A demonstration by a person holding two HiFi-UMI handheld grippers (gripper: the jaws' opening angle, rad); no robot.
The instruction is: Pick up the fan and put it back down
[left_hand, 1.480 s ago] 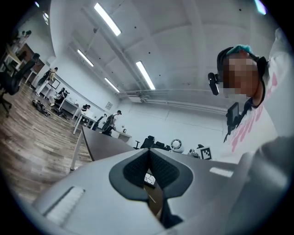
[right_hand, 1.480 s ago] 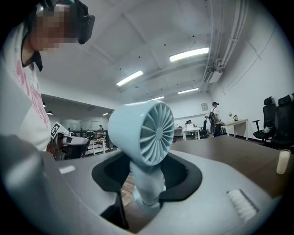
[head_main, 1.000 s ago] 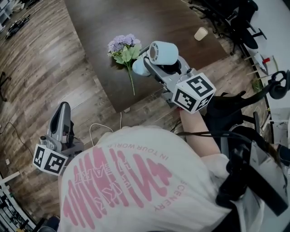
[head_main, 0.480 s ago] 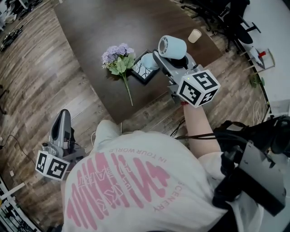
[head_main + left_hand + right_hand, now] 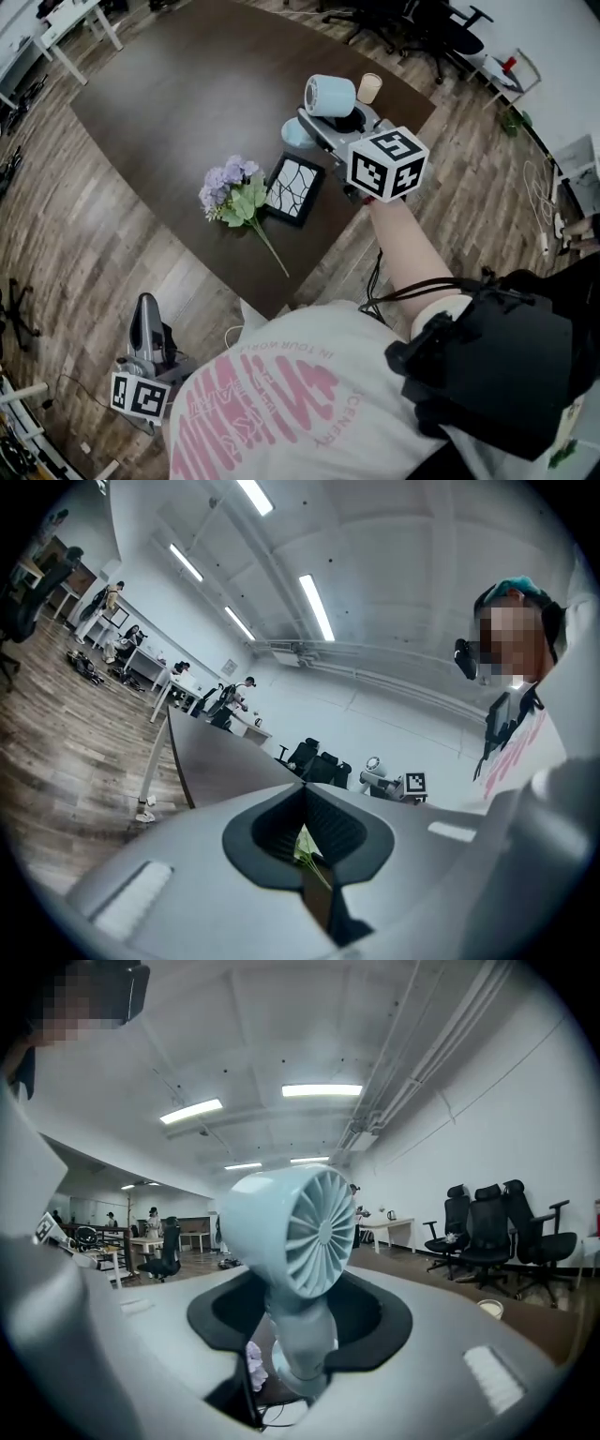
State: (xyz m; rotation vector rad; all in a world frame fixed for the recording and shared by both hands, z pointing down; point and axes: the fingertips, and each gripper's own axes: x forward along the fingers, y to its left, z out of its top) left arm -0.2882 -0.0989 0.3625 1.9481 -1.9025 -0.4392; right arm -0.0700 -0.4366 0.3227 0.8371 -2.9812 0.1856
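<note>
Pale-blue fan point(image 5: 298, 1227) stands upright in the right tongs point(image 5: 298, 1340), whose pads clamp its stem under the head, with the base just past the tips over the dark table point(image 5: 178, 112). Lower it level until the base sits flat, clear of the paper cup point(image 5: 369, 87) beyond the tips, then let go. The left tongs point(image 5: 305, 829) are closed and empty, well apart.
</note>
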